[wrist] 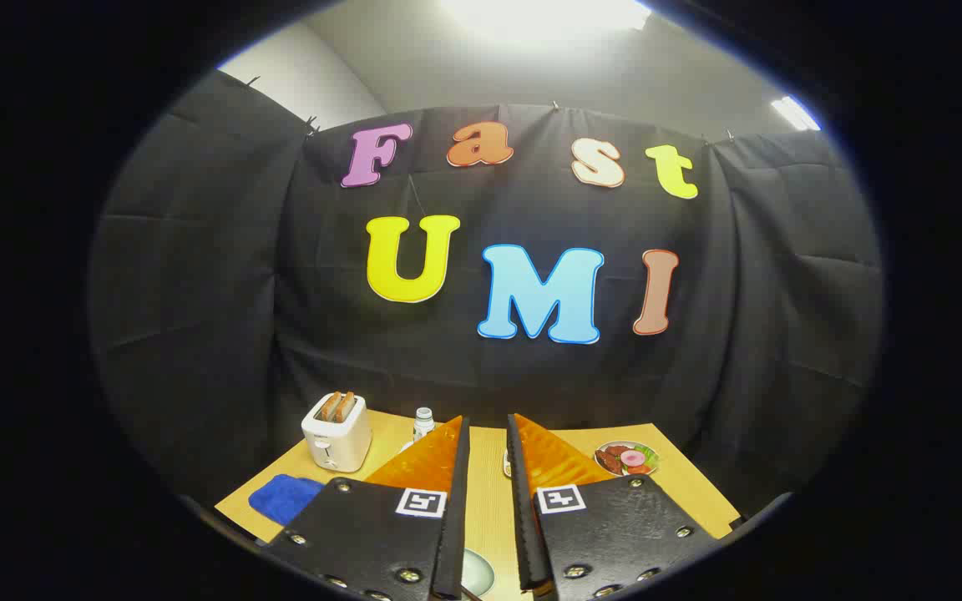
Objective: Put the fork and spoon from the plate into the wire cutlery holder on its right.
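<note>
Evidently the gripper (pixel 488 501) is held high and level, looking across the tabletop (pixel 488 509) toward the booth wall; its two fingers stand apart with a narrow strip of bare wood between them, released and holding nothing. Low in the frame, right at the base of the gap, a curved pale rim shows, most likely the plate (pixel 476 573); it lies under and slightly behind the fingertips, so I judge the coming move to be a tilt downward and a pull back, not a reach ahead. Fork, spoon and wire holder cannot be made out from this angle, so the long axis of the cutlery cannot be told; a small pale edge just inside the right finger is too hidden to name. Beyond the fingers: a toaster (pixel 336 432) at lower left; a blue cloth (pixel 283 496) nearer than it; a small bottle (pixel 423 421) by the left finger; a dish of food (pixel 626 458) at lower right.
</note>
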A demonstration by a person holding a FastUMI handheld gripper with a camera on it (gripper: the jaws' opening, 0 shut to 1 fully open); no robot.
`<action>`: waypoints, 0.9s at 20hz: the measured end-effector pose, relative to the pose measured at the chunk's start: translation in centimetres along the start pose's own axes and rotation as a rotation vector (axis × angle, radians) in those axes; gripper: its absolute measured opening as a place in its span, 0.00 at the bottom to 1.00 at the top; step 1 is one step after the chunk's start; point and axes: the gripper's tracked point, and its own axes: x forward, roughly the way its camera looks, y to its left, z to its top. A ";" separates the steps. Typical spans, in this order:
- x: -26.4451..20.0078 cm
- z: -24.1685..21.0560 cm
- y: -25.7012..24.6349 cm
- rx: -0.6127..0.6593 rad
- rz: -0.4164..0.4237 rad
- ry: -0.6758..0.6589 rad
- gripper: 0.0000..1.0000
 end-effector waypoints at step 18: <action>0.3 -2.4 1.1 0.000 0.015 0.055 0.25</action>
